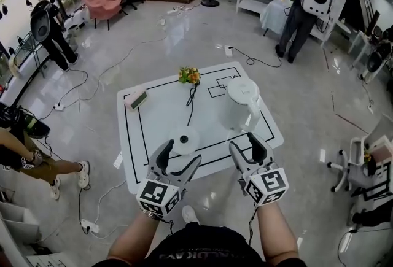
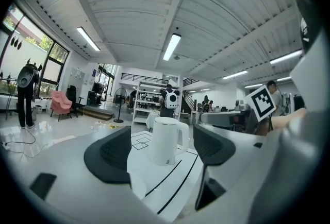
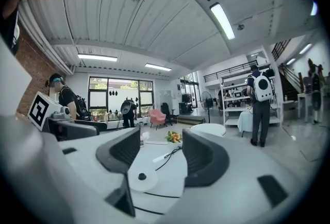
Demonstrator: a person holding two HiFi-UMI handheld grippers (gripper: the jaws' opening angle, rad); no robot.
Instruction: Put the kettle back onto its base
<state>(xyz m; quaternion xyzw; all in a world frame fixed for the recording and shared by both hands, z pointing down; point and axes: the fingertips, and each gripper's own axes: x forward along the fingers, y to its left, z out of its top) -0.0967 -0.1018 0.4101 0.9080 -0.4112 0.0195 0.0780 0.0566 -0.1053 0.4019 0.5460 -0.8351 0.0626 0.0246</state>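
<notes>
A white electric kettle [image 1: 242, 104] stands upright on the right part of the white table [image 1: 153, 113], off its base. The round white base [image 1: 185, 140] lies near the front edge, with its black cord running back. My left gripper [image 1: 180, 158] is open and empty, hovering just in front of the base. My right gripper [image 1: 245, 144] is open and empty, just short of the kettle's near side. In the left gripper view the kettle [image 2: 166, 140] shows some way off between the jaws of the open left gripper [image 2: 162, 155]. In the right gripper view the base [image 3: 143, 177] lies ahead of the open right gripper [image 3: 161, 158].
Yellow flowers [image 1: 189, 75] sit at the table's far edge, and a small green-and-white box [image 1: 136, 100] at its left. Black lines mark the tabletop. People stand at a far shelf [image 1: 305, 2] and at the left [image 1: 52, 32]. Cables cross the floor.
</notes>
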